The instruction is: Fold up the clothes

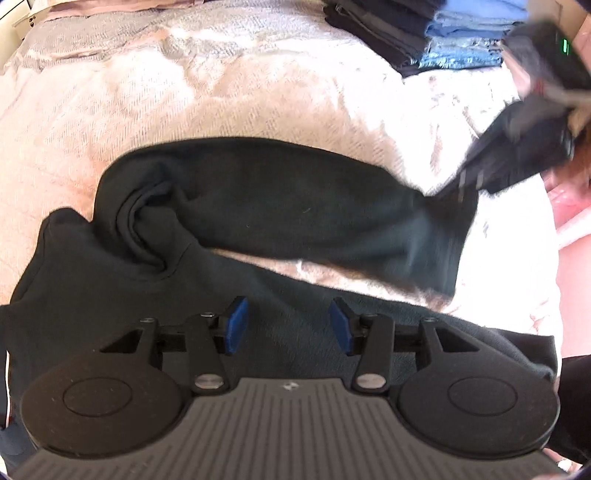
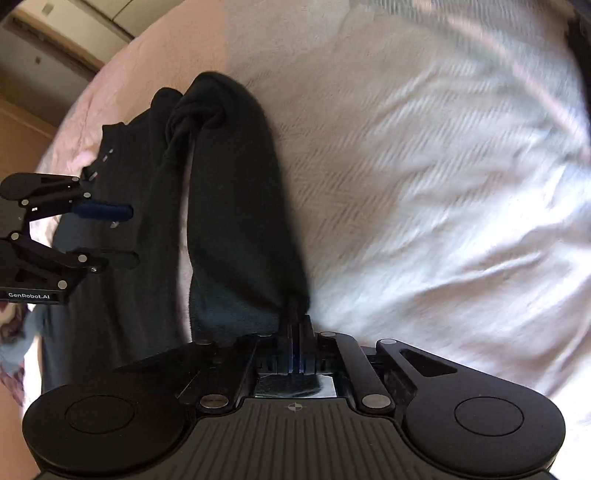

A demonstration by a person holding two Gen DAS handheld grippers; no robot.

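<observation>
Bed surface: pale pink-white woven bedspread point(image 1: 229, 92) is seen under everything, rumpled. At the far corner a stack of folded clothes point(image 1: 443, 33) is seen, dark items beside blue ones.

Task item: a dark sweatshirt point(image 1: 110, 288) is laid on the bedspread, body nearest the left camera. Its sleeve point(image 1: 280, 206) is stretched out across the bedspread away from the bunched shoulder, with a strip of bedspread showing between sleeve and body.

Left tongs point(image 1: 288, 325) are held apart above the sweatshirt body; blue pads point(image 1: 236, 321) are clear of the fabric and nothing is pinched between them. From the right view the same tongs point(image 2: 127, 234) are seen at the left edge, over the garment, jaws parted.

Right tongs point(image 2: 295, 328) are clamped tight on the cuff end of the sleeve point(image 2: 236, 206); fabric is seen bunched into the closed jaws. In the left view the right tongs point(image 1: 458, 184) are blurred, at the sleeve end
</observation>
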